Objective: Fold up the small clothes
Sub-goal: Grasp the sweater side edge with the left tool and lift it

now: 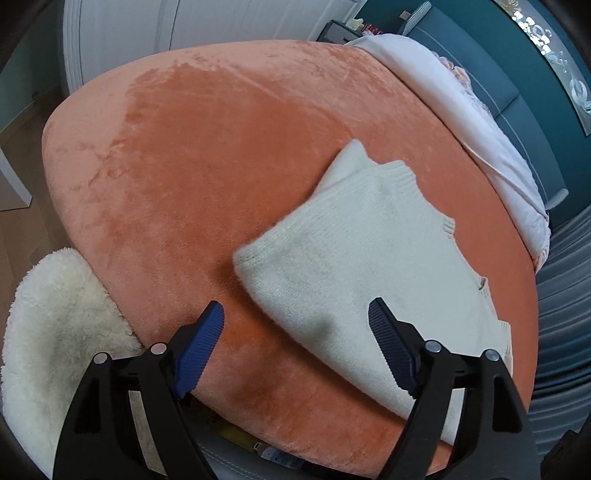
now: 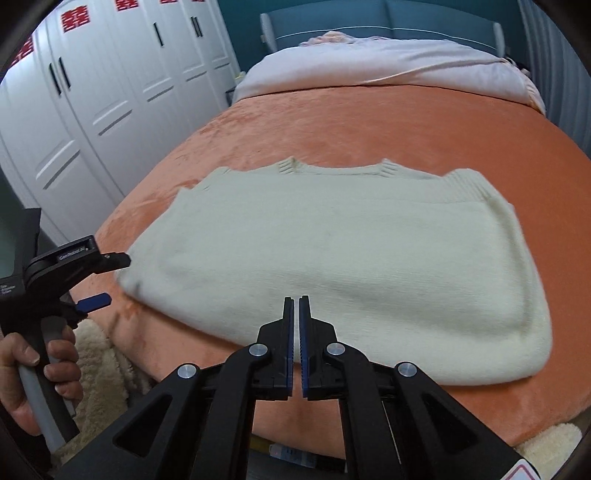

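cream knit sweater (image 2: 332,266) lies folded flat on the orange bed cover (image 2: 369,122), just ahead of both tongs. its near folded edge runs right in front of the right tongs (image 2: 296,301); ribbed hem and cuffs sit along the far edge. from the left view the sweater (image 1: 351,258) sits ahead and to the right of the left tongs (image 1: 295,314), one corner pointing toward the gap between the jaws. wide bare cover lies ahead and left of the left tongs, and beyond the sweater's far edge.

left tongs: jaws wide apart, nothing between them, pads off the cloth, pitched down at the bed edge. seen from the right view, the left tongs (image 2: 94,301) hang just off the sweater's left end, a hand (image 2: 35,373) wrapped round the handle.

right tongs: jaws closed nearly together, holding nothing, angled down above the near edge.

fluffy cream rug (image 1: 62,332) below the bed edge near the left tongs. pale duvet (image 2: 388,62) at the far end, teal headboard (image 2: 406,22), white wardrobe doors (image 2: 110,92) far left.
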Available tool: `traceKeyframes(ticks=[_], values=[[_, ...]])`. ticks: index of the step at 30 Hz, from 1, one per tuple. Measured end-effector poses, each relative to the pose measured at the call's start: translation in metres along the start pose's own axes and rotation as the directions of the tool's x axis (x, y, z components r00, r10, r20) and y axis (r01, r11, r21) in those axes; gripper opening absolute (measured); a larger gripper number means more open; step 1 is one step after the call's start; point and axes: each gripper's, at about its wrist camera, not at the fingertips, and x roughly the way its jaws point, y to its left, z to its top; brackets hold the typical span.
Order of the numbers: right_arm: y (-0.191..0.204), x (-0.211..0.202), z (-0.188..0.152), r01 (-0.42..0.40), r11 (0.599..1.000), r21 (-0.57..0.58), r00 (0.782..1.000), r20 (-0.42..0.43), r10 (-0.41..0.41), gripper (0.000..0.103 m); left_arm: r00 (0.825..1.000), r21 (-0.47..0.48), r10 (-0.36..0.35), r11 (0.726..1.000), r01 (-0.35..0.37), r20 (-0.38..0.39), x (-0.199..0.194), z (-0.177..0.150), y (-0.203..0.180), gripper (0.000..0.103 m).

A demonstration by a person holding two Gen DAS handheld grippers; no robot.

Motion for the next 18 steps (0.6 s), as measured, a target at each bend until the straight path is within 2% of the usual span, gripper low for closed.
traceKeyframes(ticks=[2,4,7,8,9,10,12,14,16,18], values=[[0.012,0.022,-0.001,0.002,0.999,-0.038,0.999,-0.045,-0.004,0.002,0.999,-0.045,-0.017,0.999,0.015,-0.037,0.013,0.002,0.007,0.078],[0.015,0.052,-0.007,0.017,0.999,-0.052,0.989,-0.148,-0.025,0.002,0.997,-0.105,-0.033,0.994,0.025,-0.072,0.026,0.004,0.014,0.078],[0.011,0.064,-0.016,0.011,0.999,-0.045,0.992,-0.126,-0.016,0.0,0.997,-0.15,-0.042,0.988,0.033,-0.058,0.033,0.011,0.014,0.081],[0.01,0.064,-0.015,0.007,0.999,-0.04,0.992,-0.128,-0.012,0.0,0.997,-0.141,-0.046,0.989,0.038,-0.056,0.035,0.014,0.01,0.076],[0.009,0.065,-0.015,0.004,0.999,-0.033,0.991,-0.132,-0.008,0.0,0.996,-0.124,-0.056,0.991,0.048,-0.062,0.037,0.017,0.005,0.059],[0.009,0.065,-0.015,0.002,1.0,-0.031,0.991,-0.134,-0.006,0.0,0.994,-0.113,-0.078,0.991,0.069,-0.074,0.039,0.021,0.0,0.05],[0.006,0.066,-0.015,0.0,0.999,-0.032,0.991,-0.133,-0.004,0.0,0.991,-0.114,-0.106,0.989,0.096,-0.085,0.037,0.027,-0.008,0.018],[0.005,0.064,-0.015,-0.005,1.0,-0.024,0.992,-0.124,0.002,0.0,0.99,-0.076,-0.126,0.99,0.121,-0.061,0.023,0.033,-0.025,0.013],[0.003,0.054,-0.016,-0.019,1.0,-0.002,0.994,-0.109,0.019,0.0,0.985,0.043,-0.172,0.984,0.173,-0.009,-0.004,0.033,-0.059,0.01],[-0.001,0.033,-0.021,-0.037,0.999,0.025,0.996,-0.086,0.039,0.005,0.975,0.184,-0.217,0.961,0.206,0.041,-0.036,0.029,-0.101,0.01]])
